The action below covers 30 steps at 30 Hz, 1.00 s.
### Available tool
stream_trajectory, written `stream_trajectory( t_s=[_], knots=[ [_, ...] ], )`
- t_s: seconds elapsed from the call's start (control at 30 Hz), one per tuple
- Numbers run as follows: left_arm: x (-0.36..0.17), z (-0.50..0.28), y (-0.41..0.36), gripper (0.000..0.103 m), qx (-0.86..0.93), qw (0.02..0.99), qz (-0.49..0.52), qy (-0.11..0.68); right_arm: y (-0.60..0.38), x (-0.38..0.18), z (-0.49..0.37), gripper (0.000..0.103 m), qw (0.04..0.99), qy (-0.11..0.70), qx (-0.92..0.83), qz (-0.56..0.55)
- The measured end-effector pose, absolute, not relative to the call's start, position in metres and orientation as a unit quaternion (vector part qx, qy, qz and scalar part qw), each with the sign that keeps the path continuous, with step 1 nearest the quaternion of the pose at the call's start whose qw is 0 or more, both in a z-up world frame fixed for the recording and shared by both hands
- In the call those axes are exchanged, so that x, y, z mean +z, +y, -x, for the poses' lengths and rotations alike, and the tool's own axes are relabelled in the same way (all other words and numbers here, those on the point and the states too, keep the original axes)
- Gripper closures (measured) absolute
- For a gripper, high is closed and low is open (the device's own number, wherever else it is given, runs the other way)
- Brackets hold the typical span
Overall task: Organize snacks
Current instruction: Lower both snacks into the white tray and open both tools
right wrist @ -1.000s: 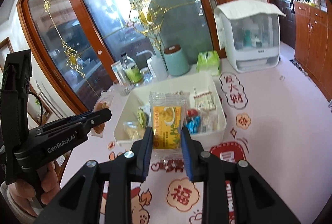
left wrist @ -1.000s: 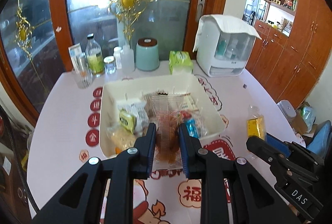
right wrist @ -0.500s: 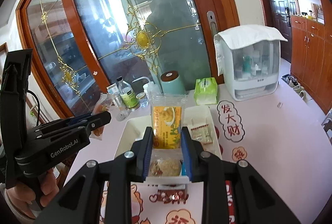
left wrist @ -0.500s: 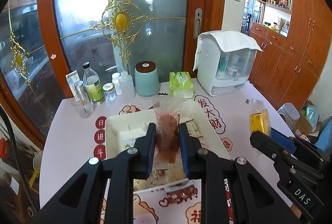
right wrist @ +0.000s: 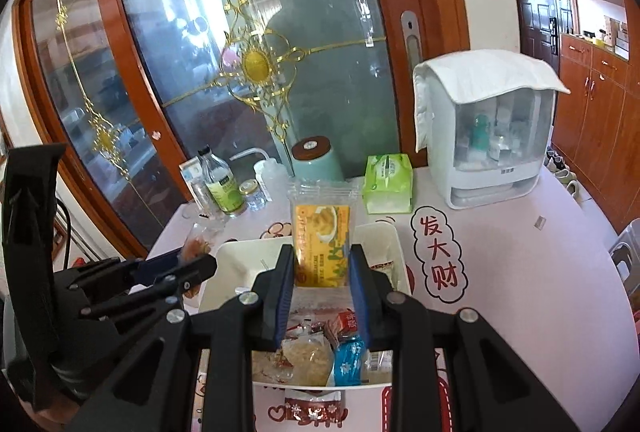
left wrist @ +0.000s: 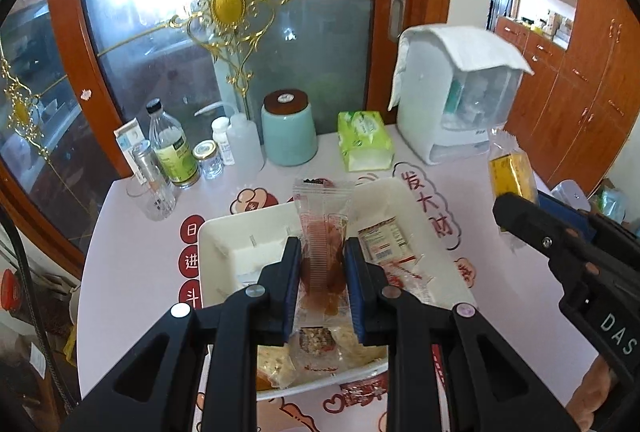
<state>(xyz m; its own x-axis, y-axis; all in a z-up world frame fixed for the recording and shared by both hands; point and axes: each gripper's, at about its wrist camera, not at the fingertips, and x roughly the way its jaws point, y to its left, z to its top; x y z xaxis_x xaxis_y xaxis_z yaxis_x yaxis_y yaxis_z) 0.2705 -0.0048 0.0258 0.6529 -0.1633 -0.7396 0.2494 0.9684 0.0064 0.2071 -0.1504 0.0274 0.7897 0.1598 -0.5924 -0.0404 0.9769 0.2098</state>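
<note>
Currently the left gripper (left wrist: 322,268) is clamped on a red snack packet (left wrist: 323,232), the right gripper (right wrist: 318,274) on a yellow snack packet (right wrist: 323,246). Each packet stands long axis upright between its jaws, directly above the white bin (left wrist: 224,232), which lies below and ahead of both grippers.

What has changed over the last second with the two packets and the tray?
Both tongs lifted their packets up out of the white tray: the left tongs with the reddish-brown packet, the right tongs with the yellow packet. Both grips stayed shut; the tray stayed in place.
</note>
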Motion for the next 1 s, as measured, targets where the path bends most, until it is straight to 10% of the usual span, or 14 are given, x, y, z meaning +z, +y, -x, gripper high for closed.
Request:
stream_trajectory(
  t_s=[0.37, 0.53, 1.0],
  knots=[
    [-0.01, -0.299, 0.006, 0.079, -0.087, 0.899, -0.054, 0.427, -0.134, -0.013, -0.25, 0.076, 0.921, 0.382, 0.035, -0.064],
    [-0.016, -0.302, 0.011, 0.023, -0.065, 0.902, -0.055, 0.423, -0.127, -0.023, -0.261, 0.073, 0.91, 0.408, 0.045, -0.058],
    [-0.007, -0.28, 0.031, 0.017, -0.065, 0.907, -0.032, 0.415, -0.121, -0.021, -0.238, 0.063, 0.906, 0.412, 0.058, -0.074]
  ],
)
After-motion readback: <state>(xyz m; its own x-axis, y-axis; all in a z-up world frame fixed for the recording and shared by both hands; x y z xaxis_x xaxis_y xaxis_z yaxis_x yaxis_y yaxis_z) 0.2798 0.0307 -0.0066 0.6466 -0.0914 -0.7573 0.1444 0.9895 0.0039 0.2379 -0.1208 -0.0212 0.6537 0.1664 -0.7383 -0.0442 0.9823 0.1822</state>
